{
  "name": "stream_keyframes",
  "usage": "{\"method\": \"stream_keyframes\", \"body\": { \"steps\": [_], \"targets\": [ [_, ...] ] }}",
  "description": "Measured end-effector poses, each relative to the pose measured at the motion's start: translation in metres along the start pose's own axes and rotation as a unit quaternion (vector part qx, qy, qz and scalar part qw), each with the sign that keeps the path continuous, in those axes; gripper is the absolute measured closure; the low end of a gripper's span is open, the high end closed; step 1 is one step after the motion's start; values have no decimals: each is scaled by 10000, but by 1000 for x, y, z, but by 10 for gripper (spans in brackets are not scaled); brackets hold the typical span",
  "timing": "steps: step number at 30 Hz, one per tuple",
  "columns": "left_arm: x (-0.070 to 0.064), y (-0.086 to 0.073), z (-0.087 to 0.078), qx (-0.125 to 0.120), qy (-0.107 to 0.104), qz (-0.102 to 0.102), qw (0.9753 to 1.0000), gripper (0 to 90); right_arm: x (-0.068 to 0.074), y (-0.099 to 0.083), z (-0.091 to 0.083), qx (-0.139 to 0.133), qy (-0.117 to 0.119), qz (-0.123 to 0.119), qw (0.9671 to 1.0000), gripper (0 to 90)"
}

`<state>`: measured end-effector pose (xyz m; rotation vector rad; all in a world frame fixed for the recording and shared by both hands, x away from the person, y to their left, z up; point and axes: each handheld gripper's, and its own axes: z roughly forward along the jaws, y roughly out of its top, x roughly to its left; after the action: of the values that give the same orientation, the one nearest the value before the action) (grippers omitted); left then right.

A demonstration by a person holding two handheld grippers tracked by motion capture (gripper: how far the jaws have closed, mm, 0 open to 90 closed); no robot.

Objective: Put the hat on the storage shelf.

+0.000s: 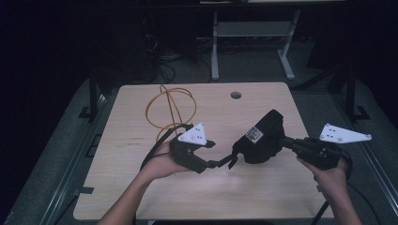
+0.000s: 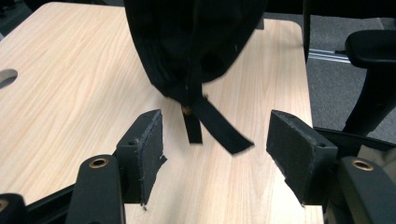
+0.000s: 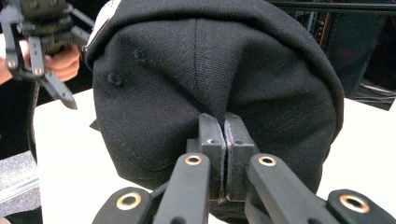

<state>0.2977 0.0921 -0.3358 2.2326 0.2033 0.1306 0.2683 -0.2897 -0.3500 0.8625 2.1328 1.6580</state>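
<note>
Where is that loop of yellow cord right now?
In the high view the yellow cord lies coiled on the table, at its far left, just beyond the left gripper and left of the black cap.

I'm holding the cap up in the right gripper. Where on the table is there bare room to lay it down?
The near strip of the table, between the forearms, is bare. So is the far right corner beyond the round hole. The far left is crowded by the yellow cable loop. The middle sits under the cap, the open left gripper and the right gripper.

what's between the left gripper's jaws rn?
The black cap's dangling strap, unclamped, over bare tabletop; left gripper open, seen in the left gripper view.
</note>
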Motion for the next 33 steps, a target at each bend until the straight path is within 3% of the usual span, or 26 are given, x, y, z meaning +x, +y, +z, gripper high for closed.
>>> {"method": "stream_keyframes", "body": {
  "steps": [11,20,29,33],
  "targets": [
    [-5,-44,6,38,310,-253,9992,292,-11,26,-2,186,-23,-116,9998,883],
    [-10,-65,2,122,590,-269,9978,283,-15,42,3,267,-4,-131,9996,883],
    [-13,-86,5,243,694,-328,9968,272,-16,56,7,284,24,-106,9995,882],
    [-13,-90,3,142,768,-370,9963,272,-15,64,10,265,18,-156,9995,882]
  ]
}}
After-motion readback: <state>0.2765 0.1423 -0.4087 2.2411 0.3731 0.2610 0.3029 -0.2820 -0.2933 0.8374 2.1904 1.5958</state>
